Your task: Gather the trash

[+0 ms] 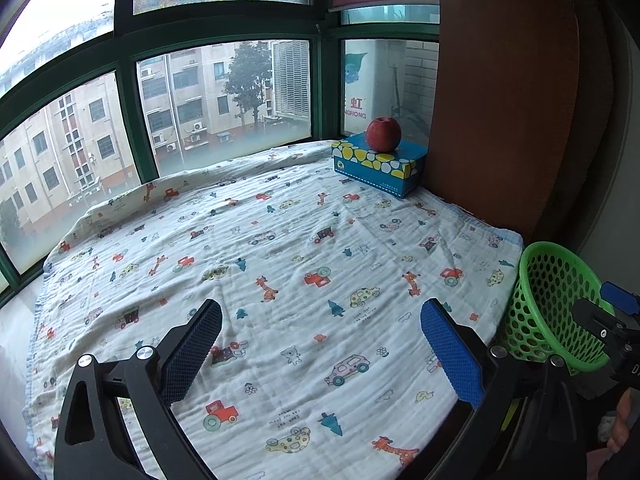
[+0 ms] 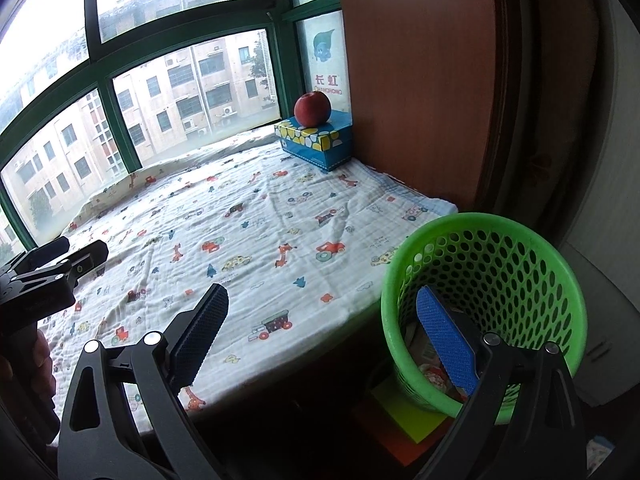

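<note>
A green perforated basket [image 2: 524,276] stands off the right edge of the blanket-covered ledge [image 2: 256,216]; crumpled paper scraps [image 2: 430,372] lie at its bottom. My right gripper [image 2: 324,336] is open and holds nothing. Its blue right pad [image 2: 444,340] reaches inside the basket's rim, while the left pad hangs over the ledge edge. My left gripper [image 1: 320,344] is open and empty, low over the printed blanket [image 1: 280,240], with the basket [image 1: 556,308] to its right. No loose trash shows on the blanket.
A red apple [image 1: 383,134] sits on a blue tissue box [image 1: 380,166] in the far right corner by the window. A brown wooden panel [image 2: 420,80] rises behind the basket. A yellow sheet [image 2: 408,412] lies on the floor beneath it.
</note>
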Demonstrator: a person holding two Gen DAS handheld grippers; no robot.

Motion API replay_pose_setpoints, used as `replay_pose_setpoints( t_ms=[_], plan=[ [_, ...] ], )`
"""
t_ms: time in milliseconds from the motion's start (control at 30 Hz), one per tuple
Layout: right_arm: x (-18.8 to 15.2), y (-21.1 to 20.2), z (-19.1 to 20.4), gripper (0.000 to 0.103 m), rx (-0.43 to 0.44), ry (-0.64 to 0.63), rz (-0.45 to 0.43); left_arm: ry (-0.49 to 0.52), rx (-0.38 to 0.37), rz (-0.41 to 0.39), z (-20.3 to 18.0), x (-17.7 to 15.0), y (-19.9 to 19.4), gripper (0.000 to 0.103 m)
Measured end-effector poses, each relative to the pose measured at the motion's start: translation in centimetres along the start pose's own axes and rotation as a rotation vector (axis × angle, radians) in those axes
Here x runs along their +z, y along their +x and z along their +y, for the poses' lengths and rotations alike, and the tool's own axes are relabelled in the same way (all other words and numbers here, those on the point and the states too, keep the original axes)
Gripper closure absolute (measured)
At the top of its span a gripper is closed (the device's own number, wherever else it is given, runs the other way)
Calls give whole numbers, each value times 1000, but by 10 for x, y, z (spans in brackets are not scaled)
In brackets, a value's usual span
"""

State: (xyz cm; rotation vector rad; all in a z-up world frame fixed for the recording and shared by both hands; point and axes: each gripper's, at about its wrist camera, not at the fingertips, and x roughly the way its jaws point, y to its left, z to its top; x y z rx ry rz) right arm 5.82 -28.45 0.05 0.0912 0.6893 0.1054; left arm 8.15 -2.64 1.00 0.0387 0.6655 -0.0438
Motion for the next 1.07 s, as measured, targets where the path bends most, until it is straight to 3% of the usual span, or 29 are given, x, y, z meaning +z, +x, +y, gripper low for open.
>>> replay_pose_setpoints(
  t_ms=[1067],
  plan=[
    [-4, 7, 2, 9, 17, 5, 15, -15, 0, 22, 1, -4, 4, 7]
  ],
)
